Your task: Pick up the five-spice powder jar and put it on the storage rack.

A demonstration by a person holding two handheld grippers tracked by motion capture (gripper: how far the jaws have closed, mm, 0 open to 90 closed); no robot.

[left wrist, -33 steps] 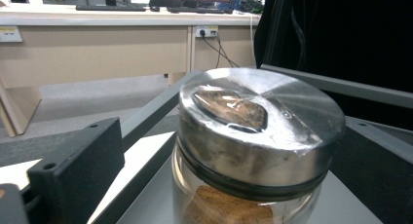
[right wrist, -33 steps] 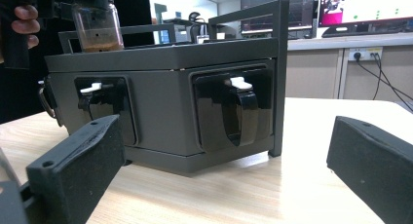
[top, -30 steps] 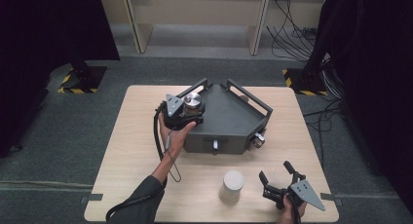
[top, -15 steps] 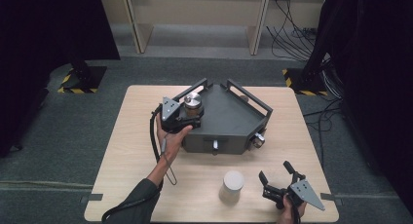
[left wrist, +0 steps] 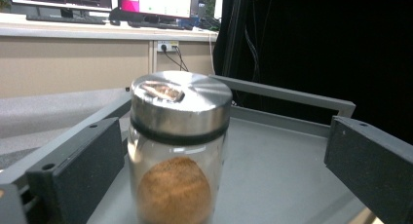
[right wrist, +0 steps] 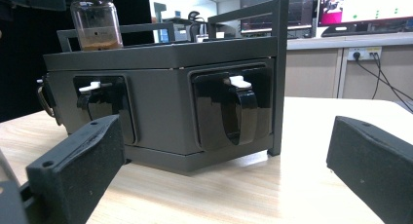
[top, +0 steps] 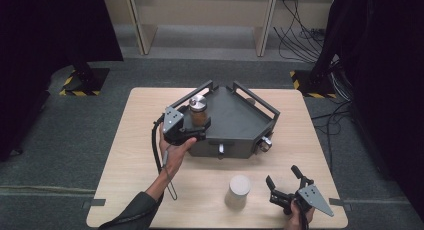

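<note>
Wooden table (top: 130, 170) on grey carpet. Directly on it: 1 dark grey box (top: 235, 130) at centre, toward 12 o'clock; 1 pale cup (top: 238, 191) toward 6 o'clock, apart from the box. A jar (top: 198, 111) stands upright on the box, at its 9 o'clock edge.

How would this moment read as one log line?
left fingers: open around steel-lidded glass jar of brown powder | jar: upright on grey metal box | right fingers: open, idle

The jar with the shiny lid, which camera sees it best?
The left gripper view: the jar sits close between open jaws, showing its metal lid and brown contents. The high view shows it small on the grey box; the right gripper view catches it far off at the top corner.
</note>
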